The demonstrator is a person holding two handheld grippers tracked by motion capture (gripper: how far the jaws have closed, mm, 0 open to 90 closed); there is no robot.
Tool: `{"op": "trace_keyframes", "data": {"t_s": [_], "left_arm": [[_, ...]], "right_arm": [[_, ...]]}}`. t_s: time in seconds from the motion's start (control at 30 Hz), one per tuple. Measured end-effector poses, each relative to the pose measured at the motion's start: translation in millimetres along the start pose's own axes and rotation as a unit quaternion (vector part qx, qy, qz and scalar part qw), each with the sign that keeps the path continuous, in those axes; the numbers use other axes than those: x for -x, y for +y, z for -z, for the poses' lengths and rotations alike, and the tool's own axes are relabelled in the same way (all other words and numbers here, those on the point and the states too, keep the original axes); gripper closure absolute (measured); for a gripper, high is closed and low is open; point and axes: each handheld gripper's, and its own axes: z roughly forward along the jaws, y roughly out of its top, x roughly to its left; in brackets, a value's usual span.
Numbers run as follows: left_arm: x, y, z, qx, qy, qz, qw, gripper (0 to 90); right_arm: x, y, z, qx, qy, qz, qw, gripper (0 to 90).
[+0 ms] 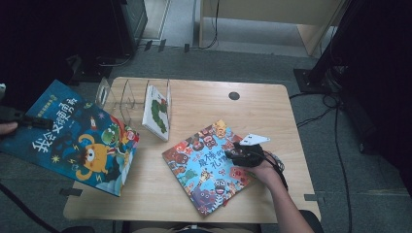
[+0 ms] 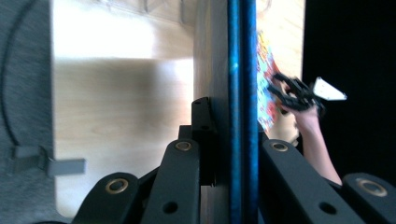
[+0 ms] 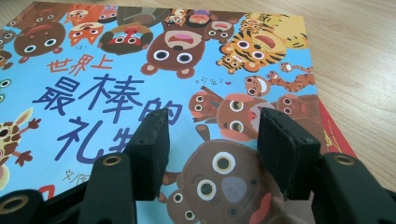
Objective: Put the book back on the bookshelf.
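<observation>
The dark blue picture book [image 1: 73, 138] hangs tilted over the table's left edge, its lower right corner above the front left part of the table [image 1: 204, 104] and most of its cover out beyond the edge. The left gripper [image 1: 24, 119] pinches it at its far left edge; in the left gripper view the book's blue edge [image 2: 243, 93] stands upright between the two black jaws, which are pressed onto it. Near the front right of the table a light blue animal book [image 1: 206, 167] lies flat and askew on a red book [image 3: 334, 133] beneath it. The right gripper [image 1: 240, 154] rests over that book's right side, its jaws spread apart with nothing between them, the cover [image 3: 140, 70] visible through the gap. At the back left corner stands a clear book rack [image 1: 124, 94] with a white book [image 1: 156, 112] leaning in it.
</observation>
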Motion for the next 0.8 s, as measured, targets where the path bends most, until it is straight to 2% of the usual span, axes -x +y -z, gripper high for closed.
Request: {"op": "trace_keyframes", "data": {"t_s": [0.23,0.47,0.63,0.8], "left_arm": [[12.3,21.8,2.7,-0.002,0.039,-0.008,0.9992,83.1],[24.6,33.0,5.7,-0.006,0.067,-0.016,0.9976,83.3],[31.6,40.7,5.4,-0.002,0.078,-0.017,0.9968,83.3],[36.4,47.9,3.5,-0.005,0.079,-0.018,0.9967,83.3]], "right_arm": [[0.0,0.0,-0.1,0.0,0.0,0.001,1.0,44.2],[0.0,0.0,-0.1,0.0,0.0,0.001,1.0,44.2],[0.4,0.2,-0.3,0.001,-0.001,0.002,1.0,44.6],[0.4,0.2,-0.2,0.001,-0.001,0.002,1.0,44.7]]}}
